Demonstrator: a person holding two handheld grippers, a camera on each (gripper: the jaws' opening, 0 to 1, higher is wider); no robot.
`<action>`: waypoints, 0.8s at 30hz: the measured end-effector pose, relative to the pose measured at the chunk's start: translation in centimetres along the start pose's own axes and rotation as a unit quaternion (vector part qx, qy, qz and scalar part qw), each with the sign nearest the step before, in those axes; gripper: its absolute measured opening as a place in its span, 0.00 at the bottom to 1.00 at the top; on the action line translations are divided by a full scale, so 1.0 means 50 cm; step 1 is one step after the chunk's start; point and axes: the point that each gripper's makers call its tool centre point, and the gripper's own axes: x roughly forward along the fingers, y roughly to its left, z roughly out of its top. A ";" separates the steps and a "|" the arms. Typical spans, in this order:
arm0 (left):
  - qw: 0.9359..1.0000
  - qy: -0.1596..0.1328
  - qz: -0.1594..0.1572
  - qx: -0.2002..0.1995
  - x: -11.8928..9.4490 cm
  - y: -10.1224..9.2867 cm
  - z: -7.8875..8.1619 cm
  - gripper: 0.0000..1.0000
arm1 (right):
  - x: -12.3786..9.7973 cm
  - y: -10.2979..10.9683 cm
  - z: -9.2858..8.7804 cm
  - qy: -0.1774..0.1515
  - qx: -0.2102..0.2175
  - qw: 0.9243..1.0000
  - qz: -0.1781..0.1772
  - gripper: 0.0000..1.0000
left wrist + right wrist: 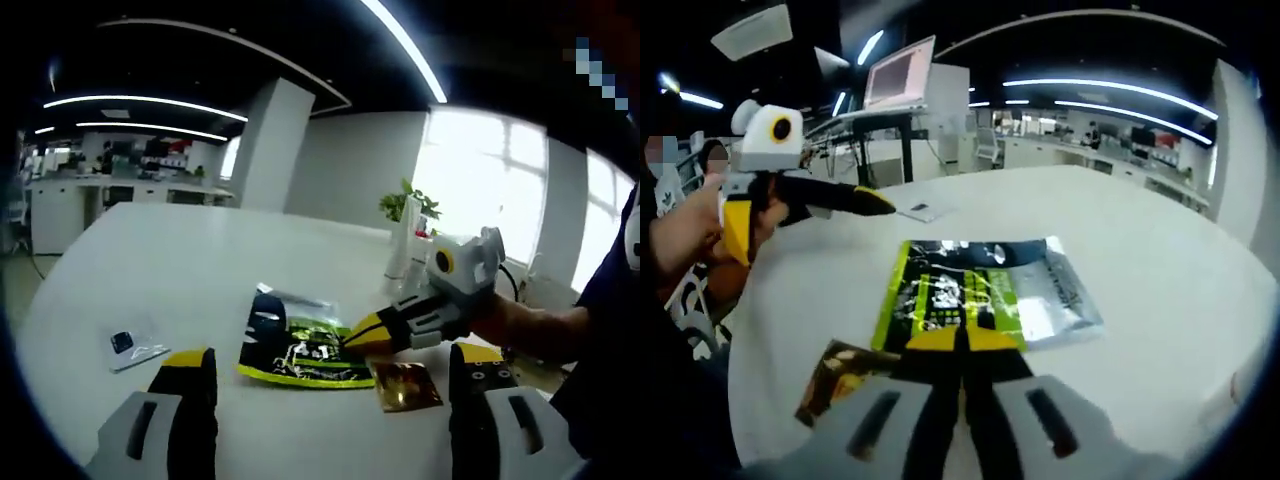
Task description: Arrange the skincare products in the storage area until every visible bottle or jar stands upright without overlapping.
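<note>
Lying flat on the white table (150, 260), the green-and-black sachet (950, 298) had its near edge pinched by the right tool (962, 345), jaws closed on it. The left tool (330, 400) hung above the table, jaws wide apart, with a small gold packet (405, 385) just beside the sachet.

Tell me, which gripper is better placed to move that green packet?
Right. The right gripper is closed at the green packet's edge, while the left gripper hangs open, short of it.

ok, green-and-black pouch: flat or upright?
Flat. The green-and-black pouch lies printed face up on the white table, with the right claw shut on its near edge.
</note>
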 end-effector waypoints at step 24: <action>0.996 0.067 -0.021 -0.050 0.071 0.019 -0.029 0.98 | -0.004 0.002 0.000 -0.014 -0.004 1.000 -0.004 0.00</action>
